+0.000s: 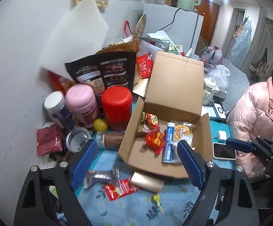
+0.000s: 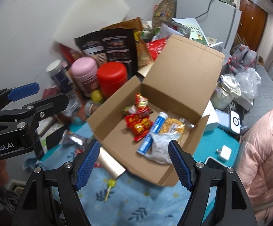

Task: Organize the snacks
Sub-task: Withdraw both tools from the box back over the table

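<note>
An open cardboard box [image 1: 136, 124] [image 2: 115, 101] sits on the blue flowered cloth. It holds red snack packets [image 1: 154, 141] [image 2: 139, 123], a blue tube [image 1: 168, 143] [image 2: 151, 133], a yellow snack bag [image 1: 183, 131] [image 2: 172, 127] and a silvery packet [image 2: 161, 148]. In front of the box lie a silver packet [image 1: 100, 178], a red packet [image 1: 120, 188], a gold box [image 1: 147, 182] [image 2: 111, 166] and a lollipop [image 1: 155, 197] [image 2: 111, 183]. My left gripper [image 1: 136, 162] hangs open above the box's front left corner. My right gripper [image 2: 133, 164] is open over its front edge. Neither holds anything.
Red [image 1: 116, 111], pink [image 1: 82, 105] and white-lidded [image 1: 56, 109] jars, a lemon [image 1: 100, 124] and tall snack bags [image 1: 102, 75] crowd the wall side. A phone [image 1: 224, 151] and a charger [image 1: 221, 135] lie to the right, near a person in a pink jacket [image 1: 255, 109].
</note>
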Available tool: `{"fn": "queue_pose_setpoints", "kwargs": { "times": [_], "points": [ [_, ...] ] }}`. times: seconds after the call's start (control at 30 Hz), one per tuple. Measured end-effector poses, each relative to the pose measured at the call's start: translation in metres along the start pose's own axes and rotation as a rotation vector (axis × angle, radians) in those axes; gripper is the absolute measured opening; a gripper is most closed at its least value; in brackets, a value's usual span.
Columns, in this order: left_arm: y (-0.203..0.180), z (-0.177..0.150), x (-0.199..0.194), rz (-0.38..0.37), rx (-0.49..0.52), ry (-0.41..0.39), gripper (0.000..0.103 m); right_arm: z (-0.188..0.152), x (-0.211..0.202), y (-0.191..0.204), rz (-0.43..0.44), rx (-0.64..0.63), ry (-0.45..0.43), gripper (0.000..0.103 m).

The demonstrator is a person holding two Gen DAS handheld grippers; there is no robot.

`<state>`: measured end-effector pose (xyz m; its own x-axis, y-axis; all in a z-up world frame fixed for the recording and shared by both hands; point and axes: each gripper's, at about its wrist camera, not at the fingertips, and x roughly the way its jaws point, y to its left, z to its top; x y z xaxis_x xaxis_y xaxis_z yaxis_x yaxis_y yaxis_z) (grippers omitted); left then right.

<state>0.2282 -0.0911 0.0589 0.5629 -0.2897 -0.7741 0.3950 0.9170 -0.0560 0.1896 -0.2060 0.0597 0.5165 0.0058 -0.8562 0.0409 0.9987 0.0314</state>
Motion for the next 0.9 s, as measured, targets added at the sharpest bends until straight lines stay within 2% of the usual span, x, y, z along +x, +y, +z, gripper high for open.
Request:
{"fn": "queue_pose_setpoints", "kwargs": {
  "times": [0.47,0.9],
  "points": [
    [0.004,-0.091,-0.051,0.061,-0.1,0.026,0.088,-0.074,-0.024,0.038,0.076,-0.076,0.024,0.076],
    [0.032,-0.166,-0.054,0.102,-0.252,0.099,0.088,-0.129,-0.002,0.077,0.163,-0.149,0.121,0.076]
  ]
}}
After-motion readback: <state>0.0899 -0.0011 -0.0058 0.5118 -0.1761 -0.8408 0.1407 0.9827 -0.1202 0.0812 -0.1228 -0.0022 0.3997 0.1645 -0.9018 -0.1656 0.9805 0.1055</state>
